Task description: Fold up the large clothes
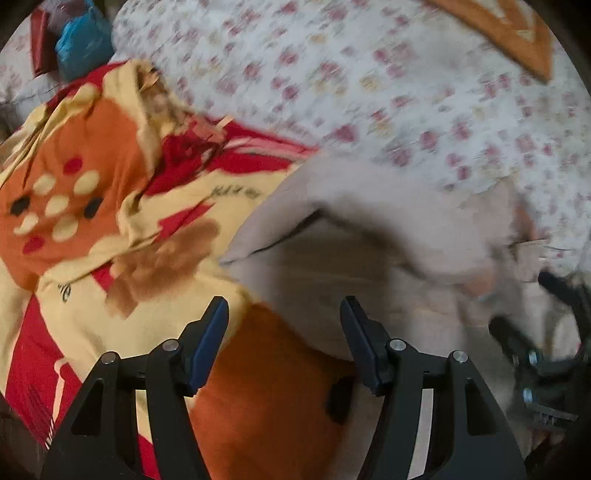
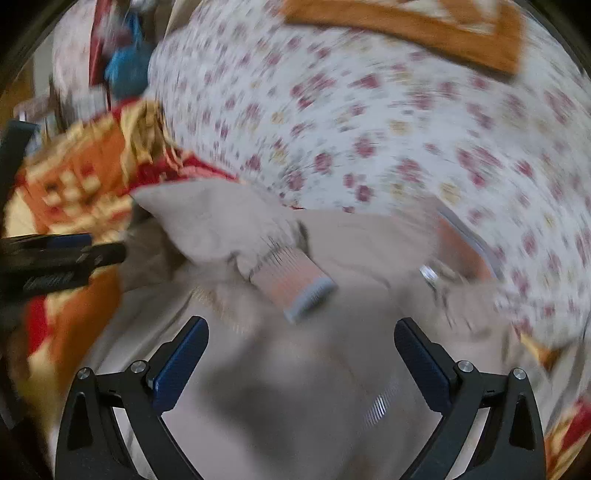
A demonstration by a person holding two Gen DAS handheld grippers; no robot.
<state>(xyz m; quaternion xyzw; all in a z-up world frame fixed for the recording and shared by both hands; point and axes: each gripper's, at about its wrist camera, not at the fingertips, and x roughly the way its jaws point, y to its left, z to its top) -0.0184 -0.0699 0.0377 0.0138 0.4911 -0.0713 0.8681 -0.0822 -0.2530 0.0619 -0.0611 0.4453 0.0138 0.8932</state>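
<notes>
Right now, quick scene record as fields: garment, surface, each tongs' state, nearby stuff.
garment: beige sweatshirt, crumpled, one sleeve with striped cuff lying across it
surface: floral bedsheet
left tongs: open, empty, over the sweatshirt's edge
right tongs: open, empty, above the sweatshirt
nearby: red, orange and yellow blanket left of the sweatshirt; orange cloth at far edge
image: motion-blurred

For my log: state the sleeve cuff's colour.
Pinkish ribbed cuff, pale blue-grey edge; right wrist view.

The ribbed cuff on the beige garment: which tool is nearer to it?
Right. The right tool hangs open just short of the cuff; the left tool sits off to its left.
</notes>
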